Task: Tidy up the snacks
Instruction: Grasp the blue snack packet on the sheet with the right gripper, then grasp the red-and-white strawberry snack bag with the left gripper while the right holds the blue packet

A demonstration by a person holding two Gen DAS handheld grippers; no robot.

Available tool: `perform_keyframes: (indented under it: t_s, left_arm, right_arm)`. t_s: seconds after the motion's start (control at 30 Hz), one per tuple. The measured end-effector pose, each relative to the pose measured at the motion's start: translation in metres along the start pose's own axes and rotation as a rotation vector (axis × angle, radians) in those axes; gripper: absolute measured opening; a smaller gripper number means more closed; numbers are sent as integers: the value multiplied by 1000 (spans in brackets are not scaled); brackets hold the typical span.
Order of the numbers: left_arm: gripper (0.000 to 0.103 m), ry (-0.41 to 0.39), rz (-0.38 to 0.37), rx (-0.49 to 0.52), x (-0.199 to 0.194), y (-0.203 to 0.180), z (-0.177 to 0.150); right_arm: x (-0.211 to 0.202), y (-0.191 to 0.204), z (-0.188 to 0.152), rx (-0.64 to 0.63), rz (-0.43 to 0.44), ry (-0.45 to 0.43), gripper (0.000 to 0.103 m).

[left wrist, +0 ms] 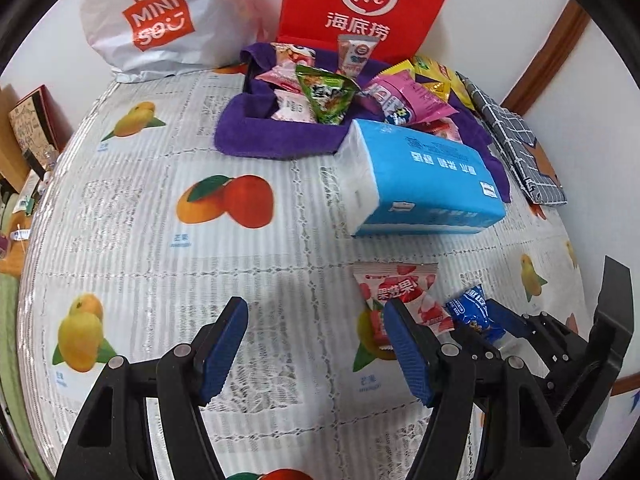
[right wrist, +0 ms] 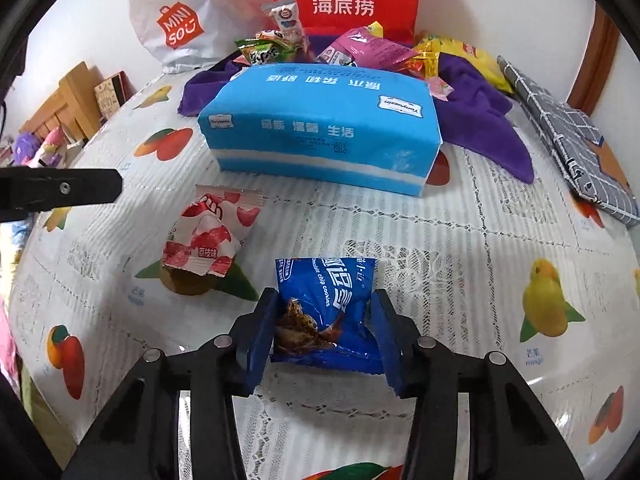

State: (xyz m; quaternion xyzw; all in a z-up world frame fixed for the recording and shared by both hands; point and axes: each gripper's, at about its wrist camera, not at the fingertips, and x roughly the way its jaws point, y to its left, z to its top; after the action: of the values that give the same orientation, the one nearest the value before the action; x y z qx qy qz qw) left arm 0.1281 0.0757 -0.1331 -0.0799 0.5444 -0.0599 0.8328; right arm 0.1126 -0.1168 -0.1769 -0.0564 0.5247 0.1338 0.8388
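My right gripper (right wrist: 326, 324) has its jaws around a blue chocolate chip cookie packet (right wrist: 326, 296), pads touching its sides; the packet also shows in the left wrist view (left wrist: 472, 312). A red and white lychee snack packet (right wrist: 208, 236) lies on the tablecloth to its left, also in the left wrist view (left wrist: 400, 292). My left gripper (left wrist: 316, 344) is open and empty over the tablecloth, left of the lychee packet. Several snack packets (left wrist: 328, 92) are piled on a purple cloth (left wrist: 276, 136) at the back.
A blue tissue pack (right wrist: 320, 128) lies between the loose packets and the purple cloth. A red Hi paper bag (left wrist: 368, 4) and a white Miniso bag (left wrist: 160, 20) stand at the wall. A grey checked pouch (right wrist: 572, 144) lies at the right. The tablecloth (left wrist: 160, 240) has fruit prints.
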Motion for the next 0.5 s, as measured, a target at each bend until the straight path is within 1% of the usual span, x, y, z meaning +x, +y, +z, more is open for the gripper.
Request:
perform_keyframes:
  t_s: [0.17,0.23,0.33,0.5]
  left_arm:
    - [69,24,-13,25,12,-12,1]
    - [69,36,-29,27,17,-16,0]
    - [69,63,-73,27,25,-21,-3]
    - [69,92,-104,36,37,-33,-4]
  right_arm:
    - [-3,-16,1,22,3,-9,46]
    - [-6,-24,2,35,0,-15,46]
    - [-11,-36,3,53,-12,-29,46]
    - [-15,-54,4,80,-27,-38,46]
